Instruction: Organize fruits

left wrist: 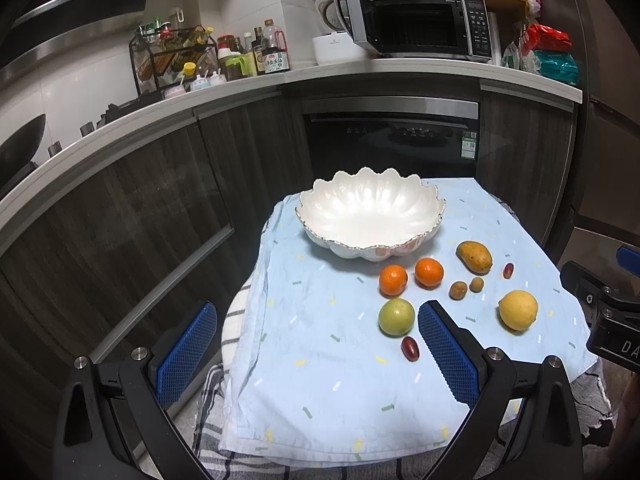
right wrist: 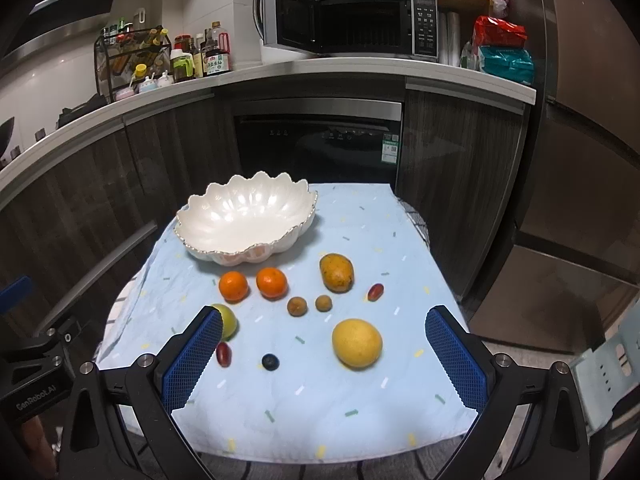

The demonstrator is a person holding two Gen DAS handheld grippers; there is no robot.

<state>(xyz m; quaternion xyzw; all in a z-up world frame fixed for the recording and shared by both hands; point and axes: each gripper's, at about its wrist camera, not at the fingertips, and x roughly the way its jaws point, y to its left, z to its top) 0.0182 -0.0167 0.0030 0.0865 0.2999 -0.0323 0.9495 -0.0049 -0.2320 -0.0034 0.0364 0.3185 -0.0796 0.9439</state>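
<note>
**Fingers wide, fruit waiting beside an empty bowl**

The fingers point(left wrist: 188, 350) of the left gripper point(left wrist: 316, 352) are spread wide and hold nothing; the same is true for the right gripper point(right wrist: 324, 360), whose blue fingers point(right wrist: 454, 360) stand far apart above the near edge of the surface point(right wrist: 280, 412). Both hover short of the fruit, probably so that the person can choose a first piece.

The white scalloped bowl point(right wrist: 244, 216) sits at the far side of the blue cloth and is empty. In front of it the fruits lie apart from each other: two oranges point(right wrist: 233, 285), a mango point(right wrist: 336, 272), a lemon point(right wrist: 357, 343), a green apple point(left wrist: 396, 317), two small brown fruits point(right wrist: 297, 306), red grapes point(right wrist: 375, 292) and a blueberry point(right wrist: 270, 361). This spacing should leave room for the fingers around each piece. The lemon lies nearest between the right fingers, so I judge it a likely first pick.
</note>
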